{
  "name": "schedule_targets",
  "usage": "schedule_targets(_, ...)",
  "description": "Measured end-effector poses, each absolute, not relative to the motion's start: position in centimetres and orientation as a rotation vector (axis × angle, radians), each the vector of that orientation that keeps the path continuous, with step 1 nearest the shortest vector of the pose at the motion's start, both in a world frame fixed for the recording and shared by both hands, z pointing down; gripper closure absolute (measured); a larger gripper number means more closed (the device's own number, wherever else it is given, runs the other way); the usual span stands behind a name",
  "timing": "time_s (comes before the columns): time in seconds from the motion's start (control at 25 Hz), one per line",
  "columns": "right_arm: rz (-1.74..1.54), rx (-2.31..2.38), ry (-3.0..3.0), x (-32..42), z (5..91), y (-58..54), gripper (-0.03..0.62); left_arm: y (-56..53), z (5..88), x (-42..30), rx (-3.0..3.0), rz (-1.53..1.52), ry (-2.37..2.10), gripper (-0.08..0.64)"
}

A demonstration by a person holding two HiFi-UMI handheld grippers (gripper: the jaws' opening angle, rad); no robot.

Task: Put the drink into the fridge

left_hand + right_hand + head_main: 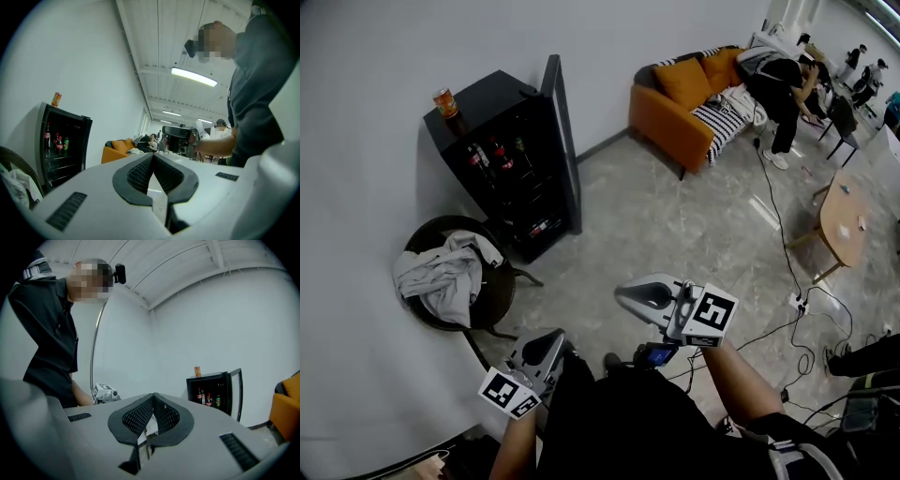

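The drink, an orange-red can [444, 101], stands on top of a black mini fridge [508, 150] against the wall, and the fridge's door [563, 141] hangs open. Several bottles [492, 155] sit on its shelves. Both grippers are far from it, held low in front of the person. My left gripper [551, 340] is shut with nothing in it, and so is my right gripper [625, 294]. The left gripper view has its closed jaw tips [153, 157] level, with the can [56, 99] at the far left. The right gripper view shows closed tips [153, 396] and the can [197, 371] beyond.
A round dark chair [492, 295] piled with grey clothes [445, 272] stands just left of the fridge. An orange sofa [675, 108] with a person bent over it is at the back. A wooden table [844, 220] and floor cables [797, 328] lie to the right.
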State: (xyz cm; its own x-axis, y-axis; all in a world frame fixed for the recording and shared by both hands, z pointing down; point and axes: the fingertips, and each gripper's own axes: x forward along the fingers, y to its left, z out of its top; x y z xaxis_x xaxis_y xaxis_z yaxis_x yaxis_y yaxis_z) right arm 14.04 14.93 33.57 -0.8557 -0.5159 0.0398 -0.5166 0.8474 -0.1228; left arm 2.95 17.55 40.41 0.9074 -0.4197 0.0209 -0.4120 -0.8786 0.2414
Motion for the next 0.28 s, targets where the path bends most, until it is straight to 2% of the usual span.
schedule_targets(0.28, 0.007, 0.917, -2.831, 17.3, 33.6, 12.3, 0.569, 15.6, 40.4, 3.9, 2.8, -0.145, -0.677, 0.549)
